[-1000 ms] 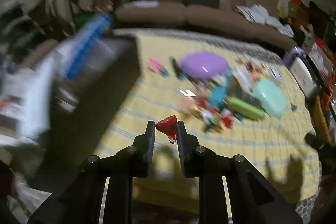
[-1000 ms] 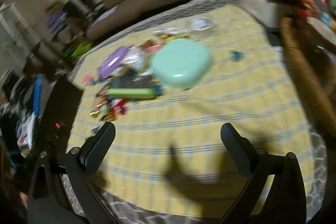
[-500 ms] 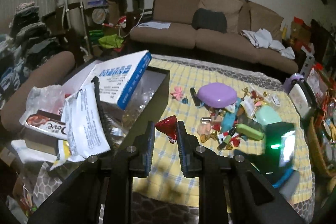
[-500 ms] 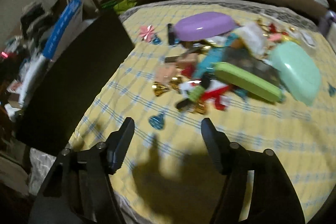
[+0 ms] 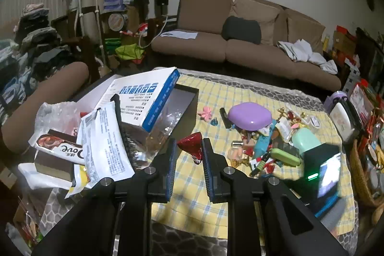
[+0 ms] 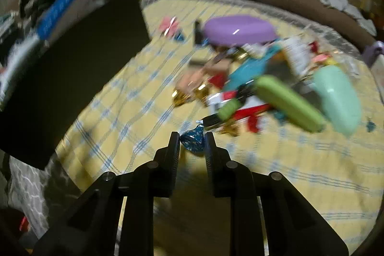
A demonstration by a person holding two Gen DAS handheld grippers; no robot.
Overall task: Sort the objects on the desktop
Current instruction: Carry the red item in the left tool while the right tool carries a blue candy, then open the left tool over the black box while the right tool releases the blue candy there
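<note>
Candies are getting sorted: left hand-held gripper (image 5: 188,152) is pinching a red candy (image 5: 191,145) for boxing, right hand-held gripper (image 6: 192,143) is closing on a blue candy (image 6: 193,140) on the table (image 6: 134,97).

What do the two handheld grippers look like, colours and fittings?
Both the left gripper and the right gripper are matte black, with two flat fingers, ribbed blue-tinted inner pads and round silver pins at the linkage joints. No hands, sleeves or cables are visible.
</note>
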